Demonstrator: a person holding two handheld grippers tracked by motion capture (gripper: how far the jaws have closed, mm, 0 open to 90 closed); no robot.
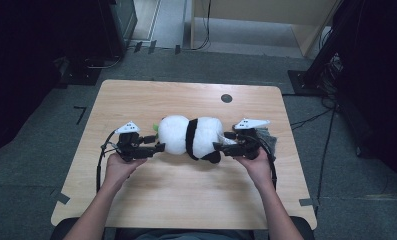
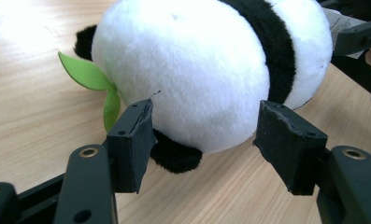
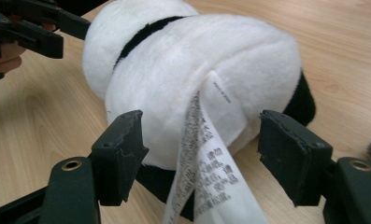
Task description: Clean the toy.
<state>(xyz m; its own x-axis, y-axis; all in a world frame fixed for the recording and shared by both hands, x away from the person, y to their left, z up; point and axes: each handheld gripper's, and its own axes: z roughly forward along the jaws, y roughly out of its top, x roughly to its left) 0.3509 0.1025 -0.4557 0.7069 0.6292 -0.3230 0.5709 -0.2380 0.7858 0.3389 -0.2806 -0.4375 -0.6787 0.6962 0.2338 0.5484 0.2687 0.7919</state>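
A plush panda (image 1: 191, 136), white with a black band and black paws, lies on its side in the middle of the wooden table (image 1: 186, 195). My left gripper (image 1: 156, 143) is open at its left end. In the left gripper view its pads (image 2: 131, 140) flank the panda's round white head (image 2: 197, 70) without squeezing it, beside a green felt leaf (image 2: 87, 74). My right gripper (image 1: 223, 141) is open at the other end. In the right gripper view its pads (image 3: 286, 154) stand either side of the panda's rear (image 3: 197, 70), where a white printed label (image 3: 206, 168) hangs between them.
A small black round hole (image 1: 226, 98) sits in the tabletop at the back right. A grey fuzzy thing (image 1: 268, 137) lies just behind my right gripper. Bare wood stretches in front of the panda toward the person. Dark stands and cables ring the table on the floor.
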